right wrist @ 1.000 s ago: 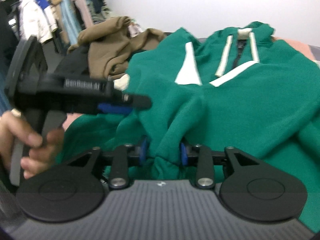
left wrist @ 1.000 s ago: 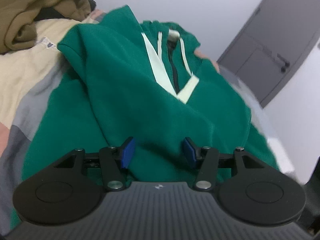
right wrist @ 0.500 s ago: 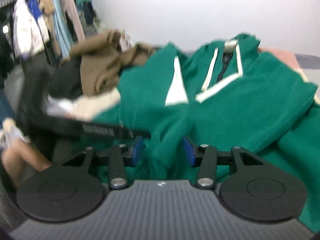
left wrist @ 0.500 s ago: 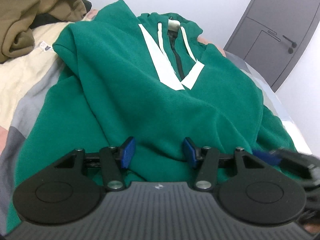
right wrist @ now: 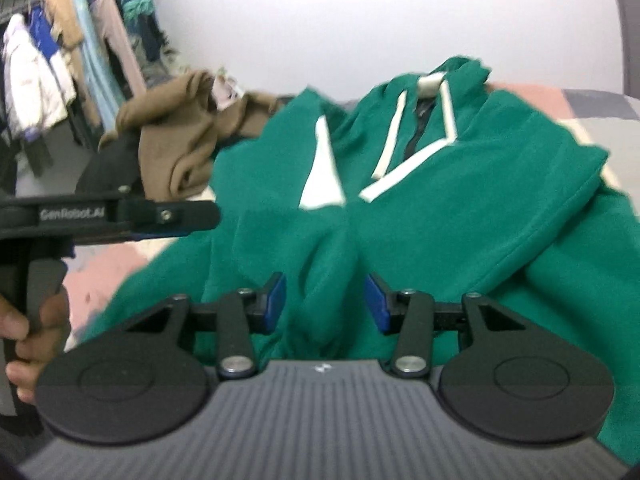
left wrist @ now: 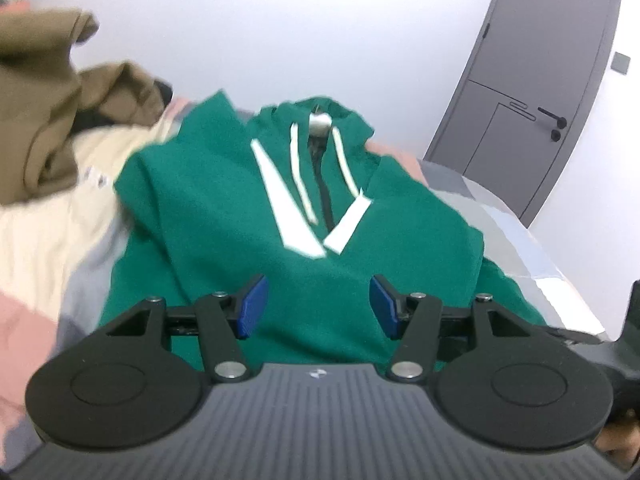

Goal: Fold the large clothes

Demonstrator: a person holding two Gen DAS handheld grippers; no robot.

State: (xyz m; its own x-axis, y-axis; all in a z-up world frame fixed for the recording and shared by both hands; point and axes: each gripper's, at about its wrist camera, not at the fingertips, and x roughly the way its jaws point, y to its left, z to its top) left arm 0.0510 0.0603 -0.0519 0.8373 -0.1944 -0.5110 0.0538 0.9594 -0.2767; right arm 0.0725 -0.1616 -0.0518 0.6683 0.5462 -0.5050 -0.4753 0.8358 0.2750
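A green hoodie (left wrist: 224, 208) with white stripes and drawstrings lies on the bed, hood at the far end, both sleeves folded in across its front. It also shows in the right wrist view (right wrist: 460, 216). My left gripper (left wrist: 316, 306) is open and empty just above the hoodie's near hem. My right gripper (right wrist: 325, 302) is open, with a raised fold of the hoodie between its jaws but not pinched. The left gripper (right wrist: 176, 220) shows side-on at the left of the right wrist view.
A brown garment (left wrist: 44, 120) is piled at the far left of the bed (left wrist: 48, 216), with dark cloth behind it. A grey door (left wrist: 532, 92) stands at the right. A rack of hanging clothes (right wrist: 68, 60) stands beyond the bed's left side.
My right gripper has opened and let go of the green fold it was pinching. Both grippers have pulled back and risen a little; the left stays open.
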